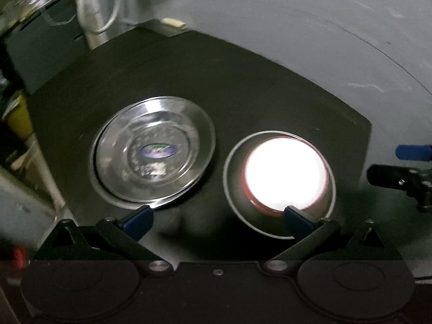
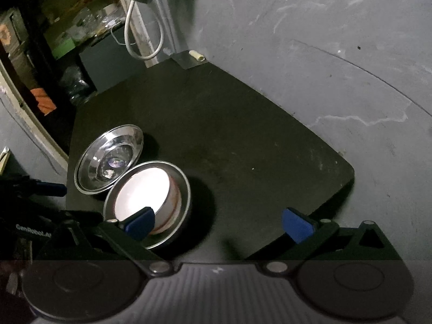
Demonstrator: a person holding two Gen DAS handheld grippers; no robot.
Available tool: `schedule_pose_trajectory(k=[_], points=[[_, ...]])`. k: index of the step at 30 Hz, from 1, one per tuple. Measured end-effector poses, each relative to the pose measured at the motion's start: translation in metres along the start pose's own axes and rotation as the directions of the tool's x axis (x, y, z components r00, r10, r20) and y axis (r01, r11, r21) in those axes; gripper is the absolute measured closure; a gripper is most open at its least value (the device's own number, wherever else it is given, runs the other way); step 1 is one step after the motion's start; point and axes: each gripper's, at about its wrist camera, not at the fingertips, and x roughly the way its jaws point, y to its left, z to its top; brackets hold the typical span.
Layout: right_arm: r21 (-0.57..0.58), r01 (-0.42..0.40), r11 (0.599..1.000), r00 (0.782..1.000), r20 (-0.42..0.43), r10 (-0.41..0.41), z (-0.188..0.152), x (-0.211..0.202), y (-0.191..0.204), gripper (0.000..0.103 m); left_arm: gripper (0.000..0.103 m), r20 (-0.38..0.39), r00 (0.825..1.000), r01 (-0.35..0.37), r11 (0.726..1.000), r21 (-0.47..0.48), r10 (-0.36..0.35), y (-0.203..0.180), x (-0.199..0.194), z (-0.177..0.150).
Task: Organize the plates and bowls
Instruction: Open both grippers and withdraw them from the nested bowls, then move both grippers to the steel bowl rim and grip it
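Steel on black: a shallow steel plate sits left on the dark counter, sticker at its centre and what look like flecks of residue in the well. Just right of it, a steel bowl holds a smaller white bowl with a red rim — the white interior is blown out by glare, so its contents cannot be read. From the right wrist view plate and steel bowl appear rim to rim, possibly touching; the left view suggests a narrow gap. Cannot settle which.

Left gripper hangs over the near edge, fingers spread wide, holding nothing. Right gripper likewise wide open and empty, its left finger overlapping the nested bowls in view; whether it touches them I cannot tell.

Risks, as judged:
- Thin polished rims — fingers may slide off the plate or tip it up instead of lifting it.
- Gripping only the steel bowl's wall leaves the inner bowl loose; a tilt could let it shift or clatter out.
- Plate and bowl sit so close that a finger pushed between them may shove one into the other.
- Both things lie near the counter's near-left edge; a sideways nudge could send the plate off.
- Glare hides the inner rim's depth, so a closing finger may misjudge it.
- Both grippers crowd the same spot — collision is likely if they reach together.
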Motion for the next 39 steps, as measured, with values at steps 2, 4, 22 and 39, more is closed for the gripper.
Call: schedule_pose_trajectory(k=[2,4,22,39], points=[[-0.017,-0.010,1.000,1.000,-0.012,0.009,0.002,0.003,-0.004,0.000,0.001,-0.004,1.000,-0.017,0.999,-0.048,0.017,0.002,0.000,-0.001],[-0.033,-0.025,0.999,0.999,-0.027,0.024,0.004,0.008,-0.008,0.000,0.001,-0.010,0.999,-0.034,0.996,-0.084,0.033,0.002,0.001,-0.002],[-0.154,-0.094,0.984,0.991,-0.114,0.077,0.021,0.041,-0.010,0.000,0.001,-0.046,0.988,-0.153,0.950,-0.271,0.146,0.008,0.006,-0.016],[-0.193,-0.105,0.976,0.986,-0.146,0.077,0.025,0.053,-0.011,0.000,0.001,-0.065,0.985,-0.172,0.941,-0.292,0.160,0.004,0.016,-0.012]])
